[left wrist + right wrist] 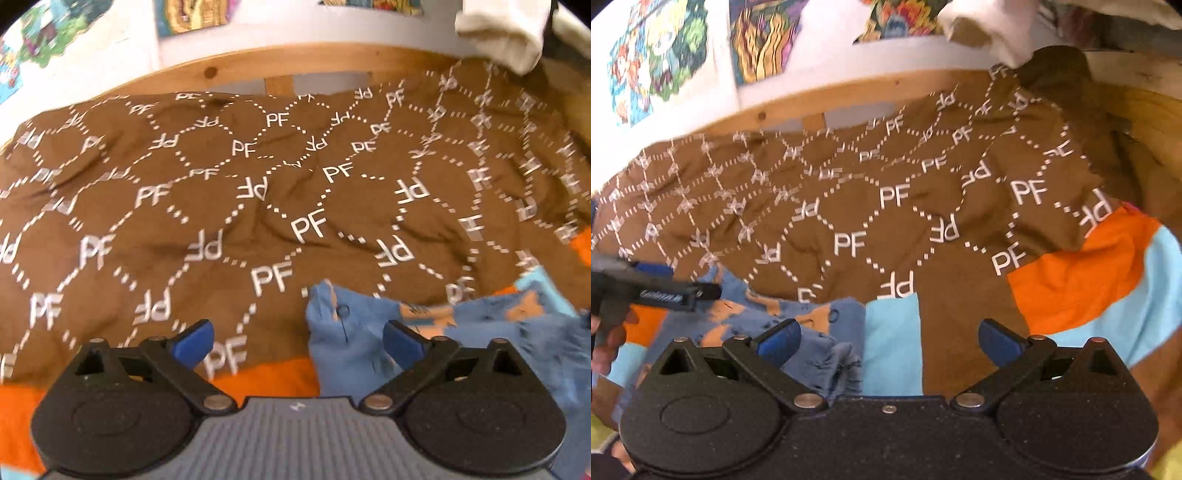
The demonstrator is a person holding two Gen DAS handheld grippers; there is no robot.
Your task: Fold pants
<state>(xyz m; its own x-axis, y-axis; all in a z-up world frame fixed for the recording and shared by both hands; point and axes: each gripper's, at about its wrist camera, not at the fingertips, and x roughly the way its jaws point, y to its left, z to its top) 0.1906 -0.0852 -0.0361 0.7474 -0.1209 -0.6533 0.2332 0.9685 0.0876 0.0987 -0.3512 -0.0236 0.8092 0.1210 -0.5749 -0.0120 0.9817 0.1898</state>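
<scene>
Posters (pixel 661 62): far left on the white wall, bright prints, past the wooden rail (pixel 236 70).
Blanket (pixel 221 192): brown with white "PF" marks, wrinkled, spread across most of the bed in both views.
Left gripper (pixel 298 341): your fingers are spread wide, nothing between them. Left blue pad sits over the blanket; right pad touches or overlaps the pants, can't tell which.
Pants (pixel 347 347): blue distressed denim with orange patches, bunched at the near edge of the blanket. In your left view they run from the gripper's centre out to the right; a button shows on the near-left corner. In your right view the same pants (pixel 820 332) lie near left, crumpled, part under your left pad there.
Orange sheet (pixel 273 376): under the blanket's near edge, left view.
Right gripper (pixel 889 341): also wide apart, holding nothing, hanging over a light blue panel (pixel 892 339) and a brown strip.
Left gripper from the right view (pixel 701 291): seen side-on at the far left, over the pants.
Orange patch (pixel 1078 273): right of the right gripper, light blue beyond it.
White cloth (pixel 498 29): far right, on the rail.
</scene>
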